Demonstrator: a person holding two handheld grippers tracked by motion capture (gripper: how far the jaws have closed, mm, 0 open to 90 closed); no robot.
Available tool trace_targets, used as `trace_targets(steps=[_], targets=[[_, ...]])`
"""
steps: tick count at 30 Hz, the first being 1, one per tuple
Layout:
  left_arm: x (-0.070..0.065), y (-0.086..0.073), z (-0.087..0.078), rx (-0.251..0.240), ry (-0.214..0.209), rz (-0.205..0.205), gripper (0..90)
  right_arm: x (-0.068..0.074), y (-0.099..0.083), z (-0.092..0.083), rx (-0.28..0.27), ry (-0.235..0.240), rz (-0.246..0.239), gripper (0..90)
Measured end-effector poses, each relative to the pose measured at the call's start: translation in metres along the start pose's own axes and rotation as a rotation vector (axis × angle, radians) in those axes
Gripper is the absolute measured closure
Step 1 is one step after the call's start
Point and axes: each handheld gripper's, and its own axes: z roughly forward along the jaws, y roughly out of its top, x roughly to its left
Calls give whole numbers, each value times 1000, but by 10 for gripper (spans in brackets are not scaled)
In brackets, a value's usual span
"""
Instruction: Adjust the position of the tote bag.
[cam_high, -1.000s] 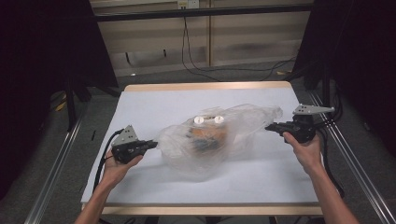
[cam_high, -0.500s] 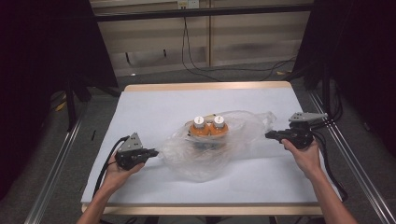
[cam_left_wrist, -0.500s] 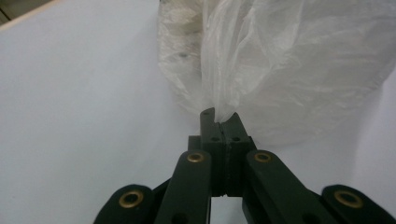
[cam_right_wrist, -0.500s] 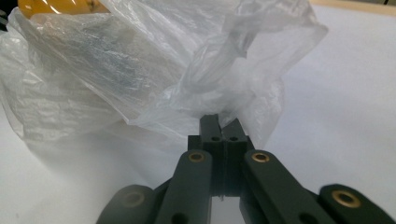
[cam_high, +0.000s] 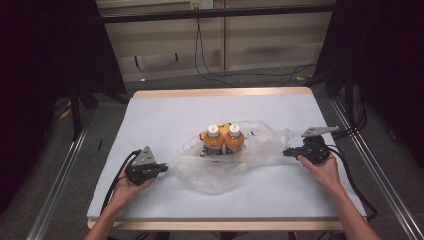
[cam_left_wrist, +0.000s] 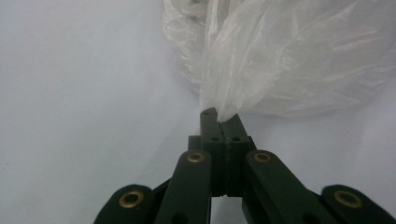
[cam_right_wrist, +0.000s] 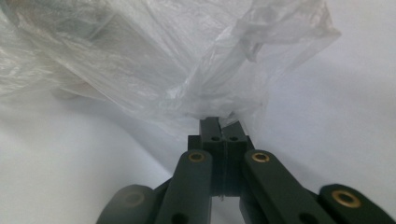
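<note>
Left gripper (cam_high: 161, 169) low at near-left of table (cam_high: 165, 112), jaws pressed together on edge of clear plastic bag (cam_high: 260, 150); in left gripper view the film (cam_left_wrist: 299, 60) bunches right at jaw tips. Right gripper (cam_high: 287, 152) at right, jaws pinched on bag's opposite end (cam_right_wrist: 187, 65). Bag slack across centre. Two orange bottles (cam_high: 224, 140) with white caps upright mid-table, touching; labels too small to read. Wide bare white surface beyond, wooden far edge (cam_high: 220, 92) clear of everything.
</note>
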Motion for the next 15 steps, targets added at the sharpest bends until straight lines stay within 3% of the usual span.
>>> trace_targets(steps=[1,4,8,10,15], targets=[[0,-1,0,-12,-14,-20,900,0,0,0,0,0,0,900],[1,-4,0,9,-20,-11,900,-2,-2,1,15,3,1,900],[1,-7,3,39,0,-2,900,-3,-8,4,65,1,-20,900],[3,-9,4,51,4,-1,900,-5,-12,8,95,-27,-27,900],[3,-11,2,50,-2,-5,900,-8,-15,8,81,-19,-3,900]])
